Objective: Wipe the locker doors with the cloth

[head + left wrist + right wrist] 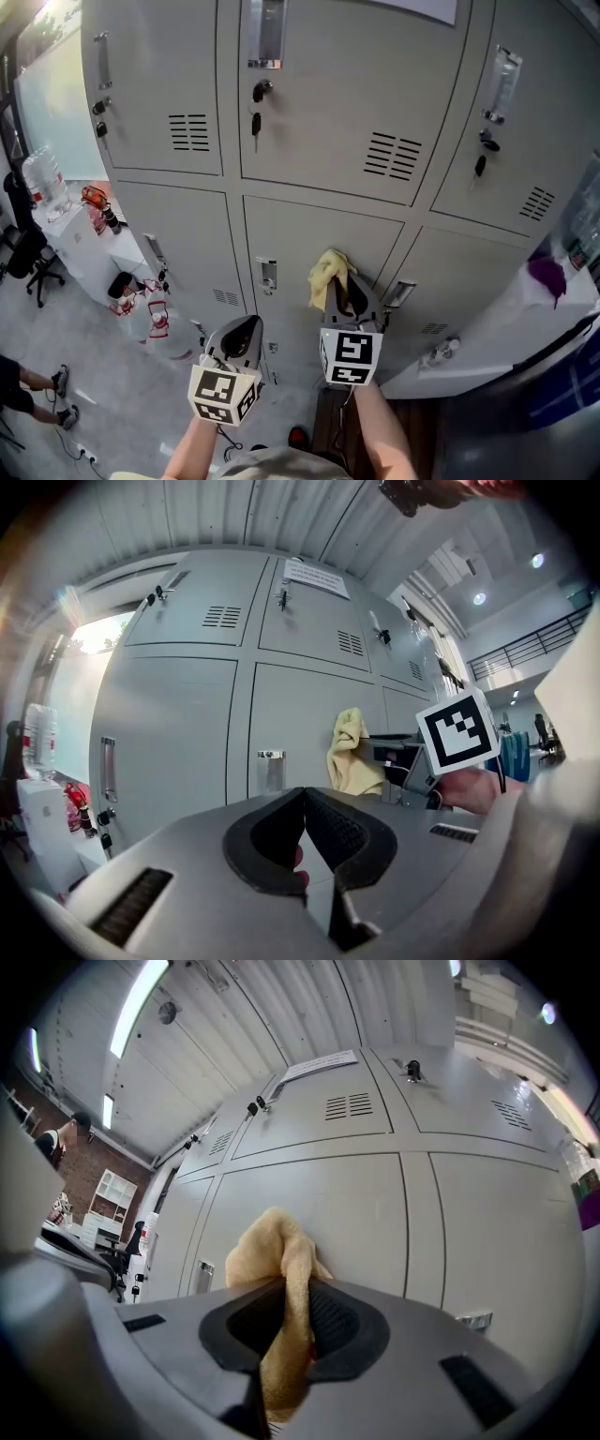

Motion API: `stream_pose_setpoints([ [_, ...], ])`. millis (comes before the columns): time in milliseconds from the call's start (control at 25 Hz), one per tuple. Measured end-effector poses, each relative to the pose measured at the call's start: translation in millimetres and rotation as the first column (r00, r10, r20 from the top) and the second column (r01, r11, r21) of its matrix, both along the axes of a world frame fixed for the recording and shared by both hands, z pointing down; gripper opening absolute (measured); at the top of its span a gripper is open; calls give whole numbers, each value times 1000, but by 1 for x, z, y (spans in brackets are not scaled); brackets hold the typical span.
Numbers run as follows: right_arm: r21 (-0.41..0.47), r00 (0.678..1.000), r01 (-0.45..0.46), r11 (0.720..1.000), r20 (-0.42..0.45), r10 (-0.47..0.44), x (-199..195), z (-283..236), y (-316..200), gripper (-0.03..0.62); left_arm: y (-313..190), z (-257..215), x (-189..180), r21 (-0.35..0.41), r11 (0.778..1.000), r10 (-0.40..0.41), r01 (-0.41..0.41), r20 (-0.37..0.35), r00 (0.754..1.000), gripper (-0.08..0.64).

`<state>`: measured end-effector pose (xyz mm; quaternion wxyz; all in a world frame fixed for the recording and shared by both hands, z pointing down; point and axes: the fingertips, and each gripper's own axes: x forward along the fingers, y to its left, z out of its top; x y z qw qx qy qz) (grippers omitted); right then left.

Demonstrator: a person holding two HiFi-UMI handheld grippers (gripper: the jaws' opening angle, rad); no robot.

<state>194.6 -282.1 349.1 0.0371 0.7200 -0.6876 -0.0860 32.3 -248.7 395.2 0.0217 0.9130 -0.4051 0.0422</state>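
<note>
A yellow cloth point(329, 275) is bunched against the lower middle locker door point(300, 244), and my right gripper point(349, 302) is shut on it. In the right gripper view the cloth point(277, 1260) runs down between the two dark pads and presses on the grey door point(356, 1213). My left gripper point(240, 337) hangs lower left of it, shut with nothing between its pads, clear of the doors. From the left gripper view the cloth point(352, 757) and the right gripper point(398, 758) show to the right, ahead of my shut left gripper point(303, 797).
Grey lockers fill the wall, with keys point(256, 122) hanging from the upper doors and a metal handle point(268, 275) left of the cloth. A white table point(84, 234) with bottles stands at left. An office chair point(33, 258) and a person's feet point(61, 394) are on the floor at left.
</note>
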Motion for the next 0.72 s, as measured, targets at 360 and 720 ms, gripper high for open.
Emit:
stream_pose_setpoints([
  [360,-14,996,-93,996,-1,93,44,7,21,71,5,6,26,-12,998,60,-60,5,998,23],
  [720,-24,990,-142,989,-12,142,68,11,31,71,9,5,38,-9,996,88,-88,8,996,23],
])
